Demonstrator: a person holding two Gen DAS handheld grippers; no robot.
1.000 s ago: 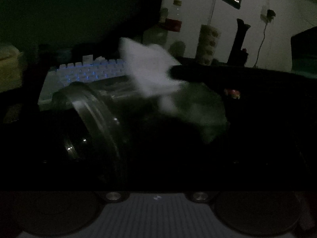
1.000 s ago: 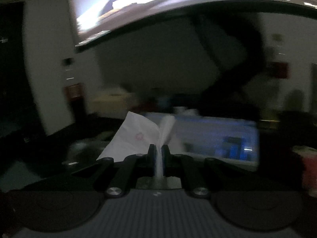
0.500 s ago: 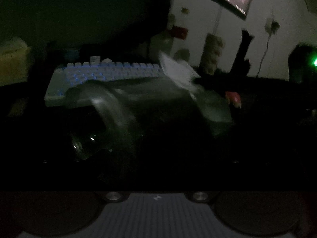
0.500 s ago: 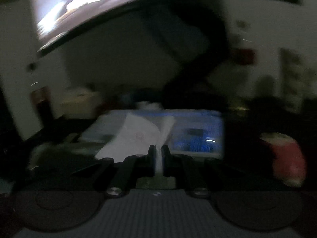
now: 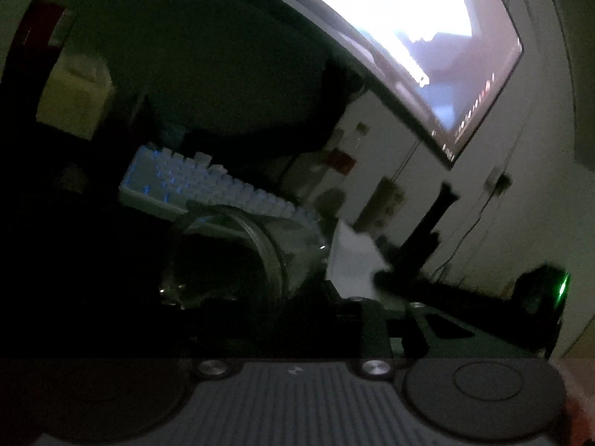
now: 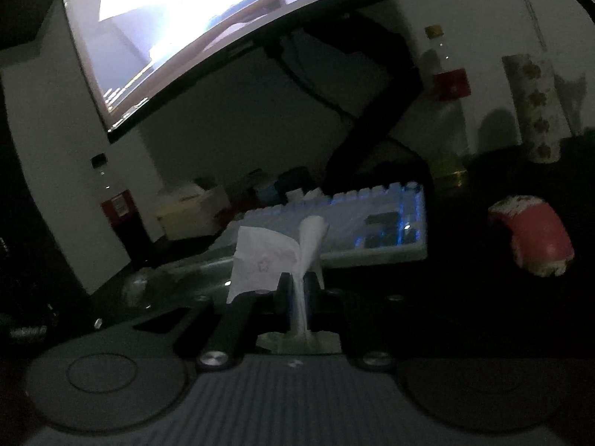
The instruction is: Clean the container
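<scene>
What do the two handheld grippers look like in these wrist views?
Both look alike: a grey ribbed housing with two round discs, silver screws and a small pale mark at its centre. Dark flat bars lead to the black fingers of the right gripper. The left gripper's front is mostly lost in darkness.

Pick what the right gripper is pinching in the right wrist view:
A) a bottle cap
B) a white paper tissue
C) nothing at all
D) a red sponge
B: the right gripper is shut on a white tissue, whose folded sheet sticks up from between the two fingers in front of the backlit keyboard.
</scene>
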